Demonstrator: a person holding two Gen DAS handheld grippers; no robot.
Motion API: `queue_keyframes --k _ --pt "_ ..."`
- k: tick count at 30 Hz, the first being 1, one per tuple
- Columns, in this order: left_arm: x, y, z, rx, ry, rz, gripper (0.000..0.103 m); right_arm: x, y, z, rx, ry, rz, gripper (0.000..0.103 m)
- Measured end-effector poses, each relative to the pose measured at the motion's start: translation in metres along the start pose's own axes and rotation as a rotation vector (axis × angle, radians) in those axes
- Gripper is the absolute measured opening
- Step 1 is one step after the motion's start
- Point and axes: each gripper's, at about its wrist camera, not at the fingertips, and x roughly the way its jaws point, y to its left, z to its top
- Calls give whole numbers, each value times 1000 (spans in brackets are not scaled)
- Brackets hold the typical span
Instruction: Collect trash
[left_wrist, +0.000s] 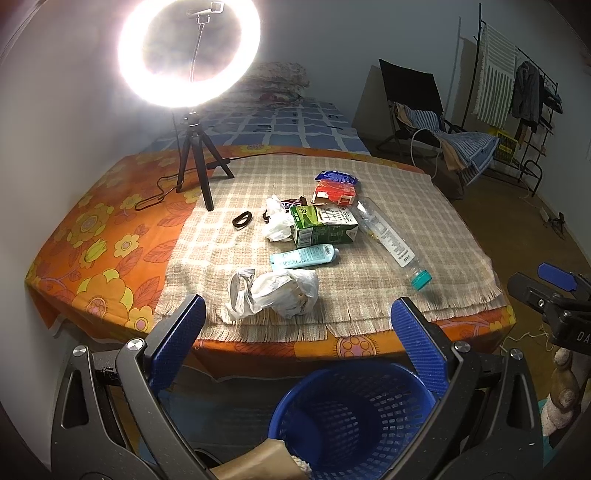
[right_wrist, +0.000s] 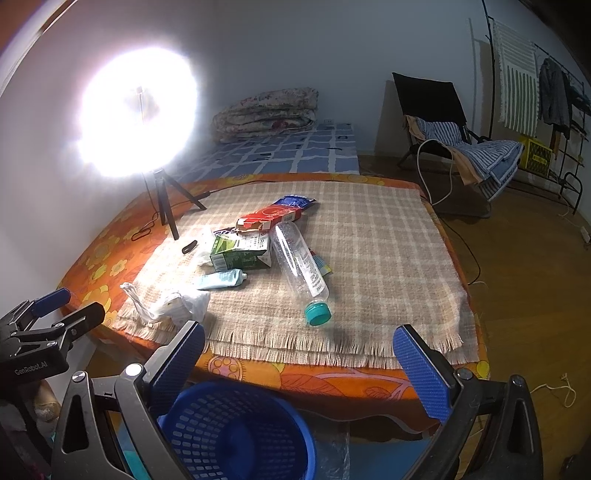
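Trash on a checked mat (left_wrist: 369, 184) in the left wrist view: crumpled plastic bag (left_wrist: 275, 293) nearest, then tube (left_wrist: 303, 256), green carton (left_wrist: 323, 226), clear bottle (left_wrist: 388, 236), red box (left_wrist: 334, 194). Left gripper (left_wrist: 297, 317) spread wide, empty, above a blue basket (left_wrist: 354, 417). Right wrist view: same pile, bottle (right_wrist: 301, 267) pointing cap-first at the right gripper (right_wrist: 299, 341), gaping, empty, basket (right_wrist: 236, 432) below left.

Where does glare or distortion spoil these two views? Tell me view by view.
Left wrist view: the ring light flares but its ring shape survives; fisheye bends the table edge. Right wrist view: the ring light blows out to a solid white blob, hazing the wall; the plastic bottle stays sharp.
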Motion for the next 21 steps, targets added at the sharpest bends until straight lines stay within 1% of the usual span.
queue_keyframes --k 21 --pt "0 0 0 1 2 -1 102 2 1 -2 0 14 5 103"
